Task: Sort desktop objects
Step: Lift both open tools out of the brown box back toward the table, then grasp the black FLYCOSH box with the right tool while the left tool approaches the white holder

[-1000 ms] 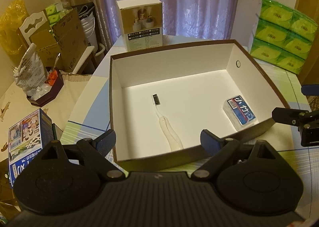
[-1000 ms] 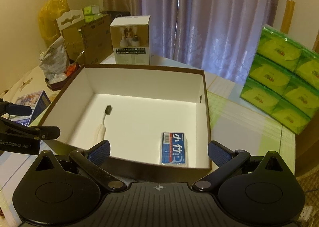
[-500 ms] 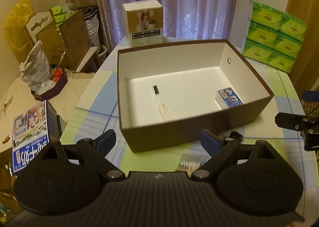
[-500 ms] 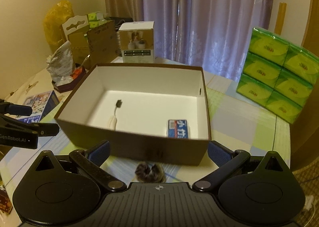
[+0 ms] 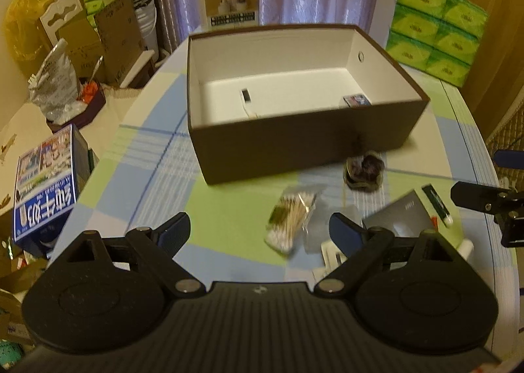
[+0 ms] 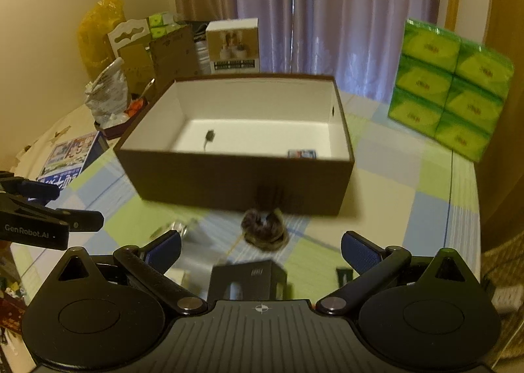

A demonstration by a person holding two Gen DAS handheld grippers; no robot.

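A brown box (image 5: 294, 150) (image 6: 229, 180) with a white inside stands on the checked table. Inside it lie a toothbrush (image 5: 246, 101) (image 6: 208, 137) and a small blue packet (image 5: 356, 100) (image 6: 302, 153). In front of the box lie a dark hair scrunchie (image 5: 363, 170) (image 6: 264, 230), a bag of cotton swabs (image 5: 290, 219), a grey box (image 5: 398, 212) (image 6: 245, 278) and a green tube (image 5: 437, 204). My left gripper (image 5: 260, 230) is open above the swabs. My right gripper (image 6: 261, 250) is open just behind the grey box, near the scrunchie. Both hold nothing.
A white product box (image 5: 229, 0) stands behind the brown box. Green tissue packs (image 6: 452, 88) are stacked at the right. A blue printed box (image 5: 46, 186) sits off the table's left edge, beside cardboard and bags (image 5: 59, 85). The right gripper's fingers (image 5: 484, 201) reach in at the left view's right edge.
Both grippers have pulled back from above the box toward the table's near side. The scrunchie, swabs, grey box and tube have come into view. Both stay open.
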